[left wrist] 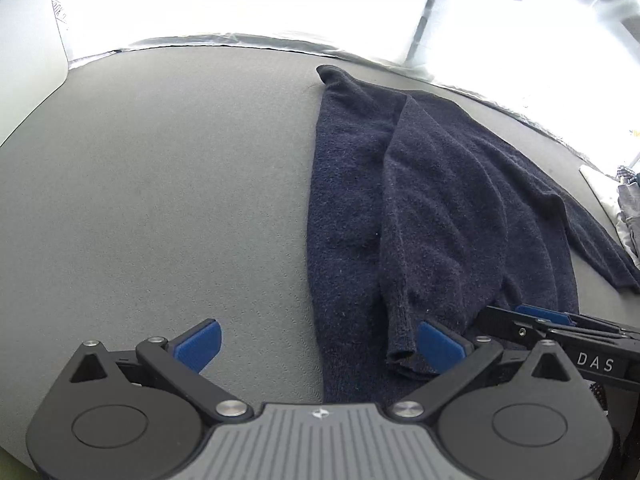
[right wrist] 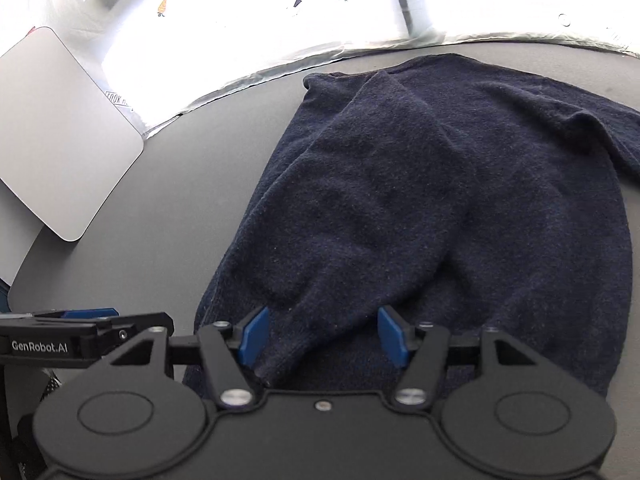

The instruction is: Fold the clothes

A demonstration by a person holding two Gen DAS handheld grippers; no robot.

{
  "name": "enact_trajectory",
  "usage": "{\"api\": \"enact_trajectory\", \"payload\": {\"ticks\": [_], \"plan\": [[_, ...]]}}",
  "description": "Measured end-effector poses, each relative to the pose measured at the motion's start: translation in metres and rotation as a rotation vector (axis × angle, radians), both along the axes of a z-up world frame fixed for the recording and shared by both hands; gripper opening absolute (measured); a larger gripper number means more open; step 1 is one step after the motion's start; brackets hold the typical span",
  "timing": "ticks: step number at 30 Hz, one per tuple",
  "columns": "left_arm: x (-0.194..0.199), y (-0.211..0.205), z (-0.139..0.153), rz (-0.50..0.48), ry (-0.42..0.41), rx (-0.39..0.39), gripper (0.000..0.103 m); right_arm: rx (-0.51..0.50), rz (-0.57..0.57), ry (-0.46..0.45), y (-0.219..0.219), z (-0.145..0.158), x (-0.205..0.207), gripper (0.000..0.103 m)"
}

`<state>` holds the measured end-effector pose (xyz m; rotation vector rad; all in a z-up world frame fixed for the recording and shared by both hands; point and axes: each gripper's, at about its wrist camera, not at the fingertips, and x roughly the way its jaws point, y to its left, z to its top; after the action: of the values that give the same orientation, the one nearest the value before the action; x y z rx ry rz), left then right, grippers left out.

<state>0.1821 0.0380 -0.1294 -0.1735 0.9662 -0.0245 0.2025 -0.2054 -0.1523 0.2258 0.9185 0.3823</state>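
Note:
A dark navy knit sweater (left wrist: pixel 440 208) lies flat on the grey table (left wrist: pixel 160 200), one sleeve folded over its body with the cuff (left wrist: pixel 402 354) at the near edge. My left gripper (left wrist: pixel 320 346) is open; its jaws straddle the sweater's left edge and its right pad (left wrist: pixel 440 346) is beside the cuff. The sweater also fills the right wrist view (right wrist: pixel 460 200). My right gripper (right wrist: pixel 322 336) is open, with the folded sleeve's cuff (right wrist: pixel 320 344) lying between its blue pads. Each gripper shows at the edge of the other's view.
A pale grey board (right wrist: pixel 60 136) lies at the table's left. A bright white cloth with carrot prints (right wrist: pixel 280 8) hangs behind the table. Other folded fabrics (left wrist: pixel 628 208) sit at the far right edge.

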Motion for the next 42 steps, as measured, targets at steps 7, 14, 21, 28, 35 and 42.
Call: {"api": "enact_trajectory", "payload": {"ticks": [7, 14, 21, 28, 35, 42], "plan": [[0.032, -0.061, 0.005, -0.051, -0.057, -0.02, 0.103, -0.085, -0.153, -0.023, -0.085, -0.004, 0.006, 0.089], [0.067, -0.105, -0.018, -0.033, -0.008, 0.0, 0.103, -0.197, -0.308, -0.025, -0.166, -0.021, 0.018, 0.095], [0.105, -0.105, -0.032, 0.032, 0.037, 0.04, 0.103, -0.238, -0.585, -0.006, -0.254, -0.039, 0.041, 0.095], [0.14, -0.097, -0.043, 0.097, 0.087, 0.101, 0.103, -0.192, -0.913, -0.025, -0.34, -0.045, 0.069, 0.095], [0.185, -0.102, -0.061, 0.116, 0.161, 0.158, 0.103, -0.155, -1.039, 0.02, -0.384, -0.064, 0.087, 0.089], [0.198, -0.112, -0.072, 0.107, 0.168, 0.185, 0.103, -0.086, -1.068, -0.012, -0.391, -0.065, 0.081, 0.022]]}}
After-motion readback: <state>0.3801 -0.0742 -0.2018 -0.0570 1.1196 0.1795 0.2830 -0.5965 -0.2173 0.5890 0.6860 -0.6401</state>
